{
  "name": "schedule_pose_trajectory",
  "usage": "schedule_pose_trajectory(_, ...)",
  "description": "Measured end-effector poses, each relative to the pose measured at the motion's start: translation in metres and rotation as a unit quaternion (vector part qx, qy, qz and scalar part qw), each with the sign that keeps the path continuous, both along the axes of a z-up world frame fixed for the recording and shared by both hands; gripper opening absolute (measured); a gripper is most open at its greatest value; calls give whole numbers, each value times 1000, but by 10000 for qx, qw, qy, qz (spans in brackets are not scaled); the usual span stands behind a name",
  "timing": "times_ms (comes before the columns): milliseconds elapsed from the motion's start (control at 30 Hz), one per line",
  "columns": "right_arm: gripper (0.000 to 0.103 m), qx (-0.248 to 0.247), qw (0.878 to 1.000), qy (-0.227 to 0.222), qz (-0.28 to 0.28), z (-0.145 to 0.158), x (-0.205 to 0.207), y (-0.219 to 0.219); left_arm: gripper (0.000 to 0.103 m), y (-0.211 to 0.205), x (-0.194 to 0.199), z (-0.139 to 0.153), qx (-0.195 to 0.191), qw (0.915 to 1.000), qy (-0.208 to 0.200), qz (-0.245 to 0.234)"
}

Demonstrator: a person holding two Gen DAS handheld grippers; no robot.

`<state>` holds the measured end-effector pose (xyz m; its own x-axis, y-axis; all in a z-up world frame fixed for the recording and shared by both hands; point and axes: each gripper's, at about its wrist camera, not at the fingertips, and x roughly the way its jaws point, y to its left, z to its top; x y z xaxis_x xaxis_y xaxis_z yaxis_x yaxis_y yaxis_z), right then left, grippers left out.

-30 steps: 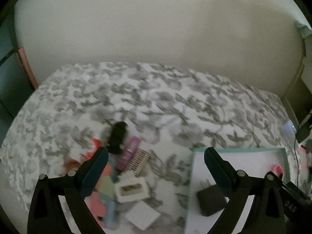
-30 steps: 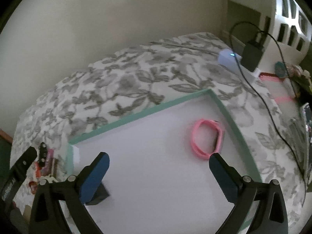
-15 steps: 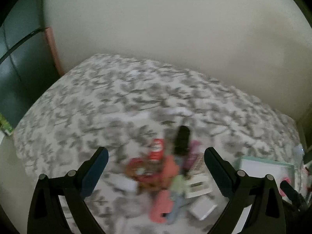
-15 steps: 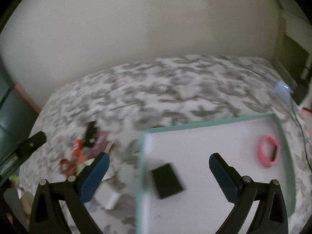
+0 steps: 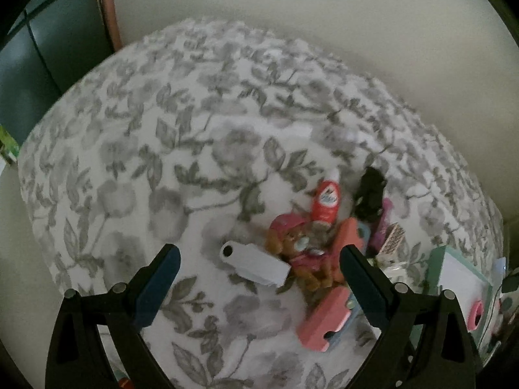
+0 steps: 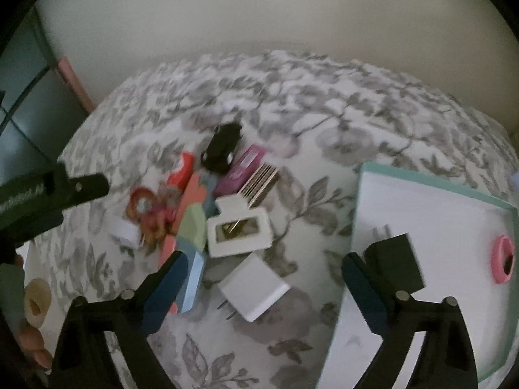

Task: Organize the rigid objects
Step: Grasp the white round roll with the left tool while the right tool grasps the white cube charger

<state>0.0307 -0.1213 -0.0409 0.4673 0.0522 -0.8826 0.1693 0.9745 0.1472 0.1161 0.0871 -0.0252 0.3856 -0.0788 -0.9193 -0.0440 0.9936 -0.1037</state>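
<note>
**Left wrist view: both grippers empty over the pile, tray waiting to the right**

Left wrist view puts my left gripper spread wide and holding nothing, hanging over a white flat tag that lies on the floral bedspread, just beside a brown toy figure. A red tube, a black toy car and a pink block crowd close around it.

My right gripper is also spread and empty, above a white plug adapter near a white box. The tray sits to the right, already holding a black charger and a pink ring.

My worry is the clutter: the tag lies flat and touches the toy, so closing on it could pinch the toy too or skid the tag away across soft fabric. The bedspread gives under pressure, which I expect makes a low grasp snag cloth. Both views are blurred, so my aim is uncertain.
</note>
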Motion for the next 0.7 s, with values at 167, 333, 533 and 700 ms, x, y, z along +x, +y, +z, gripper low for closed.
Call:
schedule_pose_trajectory(167, 89, 46, 9994, 346, 36, -21, 2, 4, 99, 10, 7, -23, -51, 9991, 373, 174)
schedule_pose_trajectory(333, 87, 44, 9985, 532, 102, -32, 4, 8, 98, 14, 11, -44, -182, 9972, 694, 203)
schedule_pose_trajectory(533, 79, 59, 9975, 688, 158, -41, 8, 13, 91, 11, 13, -51, -231, 9968, 758, 98)
schedule_pose_trajectory(700, 75, 106, 9968, 784, 140, -45, 6, 11, 85, 12, 16, -56, -404, 9961, 774, 140)
